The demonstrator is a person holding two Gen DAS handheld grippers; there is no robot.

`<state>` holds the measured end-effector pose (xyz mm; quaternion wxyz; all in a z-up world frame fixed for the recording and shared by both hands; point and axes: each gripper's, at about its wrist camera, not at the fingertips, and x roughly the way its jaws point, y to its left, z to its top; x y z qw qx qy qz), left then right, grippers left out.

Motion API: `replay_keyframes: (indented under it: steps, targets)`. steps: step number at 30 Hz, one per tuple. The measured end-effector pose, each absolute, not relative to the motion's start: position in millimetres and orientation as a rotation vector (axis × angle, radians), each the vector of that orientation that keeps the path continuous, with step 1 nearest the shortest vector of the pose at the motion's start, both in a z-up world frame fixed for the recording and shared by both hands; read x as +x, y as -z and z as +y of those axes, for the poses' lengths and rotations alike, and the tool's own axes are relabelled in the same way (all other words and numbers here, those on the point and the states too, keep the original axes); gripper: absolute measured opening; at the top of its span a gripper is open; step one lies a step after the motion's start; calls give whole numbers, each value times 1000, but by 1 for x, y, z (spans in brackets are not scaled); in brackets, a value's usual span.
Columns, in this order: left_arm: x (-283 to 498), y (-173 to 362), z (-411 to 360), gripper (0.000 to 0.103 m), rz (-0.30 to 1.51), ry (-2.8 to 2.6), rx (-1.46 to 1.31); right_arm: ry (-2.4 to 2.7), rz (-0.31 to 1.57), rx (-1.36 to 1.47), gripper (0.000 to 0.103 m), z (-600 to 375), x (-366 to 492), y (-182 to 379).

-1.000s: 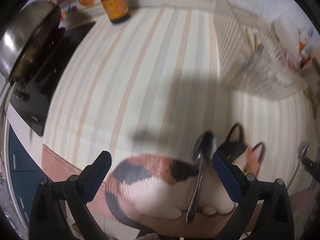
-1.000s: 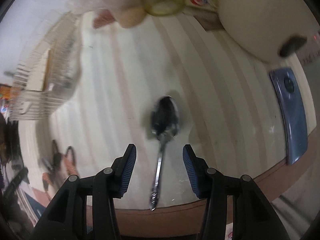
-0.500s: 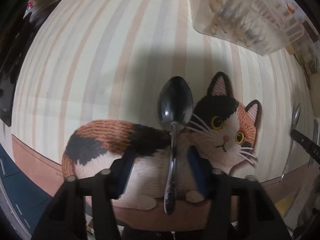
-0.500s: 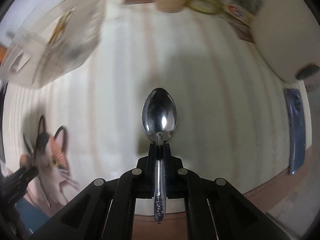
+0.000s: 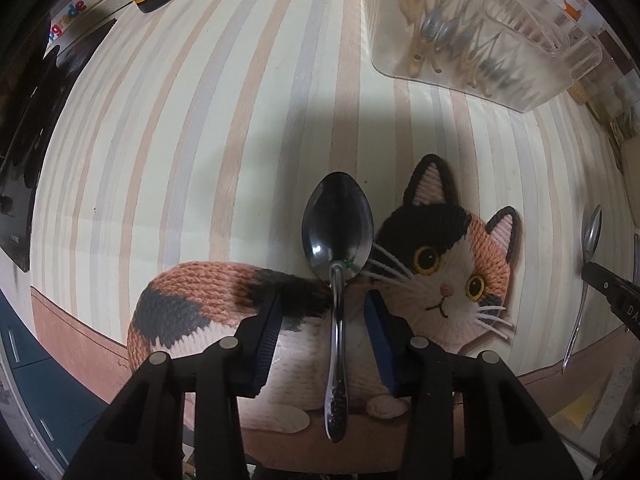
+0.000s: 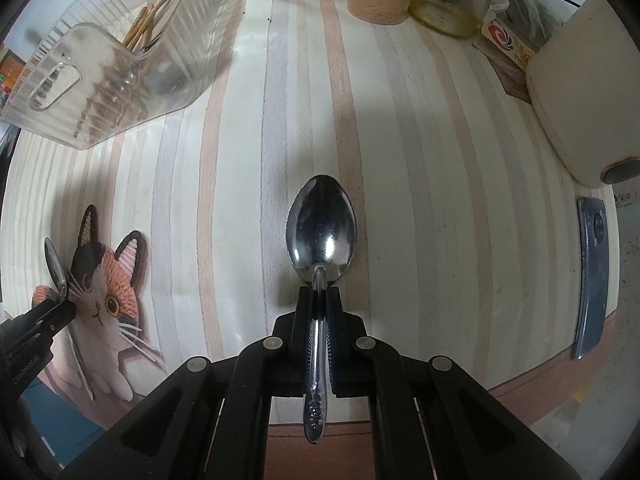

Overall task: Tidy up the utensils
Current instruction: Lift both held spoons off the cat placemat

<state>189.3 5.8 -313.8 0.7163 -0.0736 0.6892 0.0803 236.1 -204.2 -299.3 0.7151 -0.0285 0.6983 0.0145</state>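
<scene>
1. A striped mat (image 5: 168,128) in cream, peach and grey bands is spread flat over the table; a calico cat (image 5: 448,272) in a knitted texture is printed on it.
2. A clear plastic organizer bin (image 5: 532,80), ribbed and with a cut-out handle, is seen at the far edge of the mat, with wooden chopsticks and metal utensils inside.
3. The left gripper (image 5: 326,340) is pointed down over the cat print; its blue ribbed pads have just been closing and are set narrowly on either side of a handle, apart from it.
4. The left spoon (image 5: 338,228), polished steel with a dark oval bowl and an embossed handle end, is laid flat on the cat print between those pads.
5. The right gripper (image 6: 319,308) is clamped tight on the neck of the right spoon (image 6: 322,228), a shiny steel one lying over the bare stripes, well apart from the bin.
</scene>
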Motion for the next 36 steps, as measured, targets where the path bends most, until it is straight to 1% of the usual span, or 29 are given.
replay_keyframes:
  steps: [3,8,22,24,25,26,27,36]
  targets:
    - [188,314,6,39,1524,-175,-163,-81,1567,-44,7,-194,230,305]
    - [192,309,11,39,1523,-177,-167,-98,1565,-118,7,-171,219,308]
    - [182,311,18,38,1537,-164,-205,-90,1578,-133,7,-169,223,309]
    - [184,311,16,32,1540,-176,-183,-87,1578,-130,7,-169,224,310]
    - [184,310,16,25,1535,-183,-169,-87,1577,-131,7,-168,223,309]
    - [184,310,16,14,1530,-182,-168,-88,1574,-128,7,-168,223,309]
    - [185,310,15,4,1529,-179,-170,-88,1571,-124,7,-169,222,309]
    - [188,308,14,4,1527,-172,-167,-76,1559,-69,6,-175,219,308]
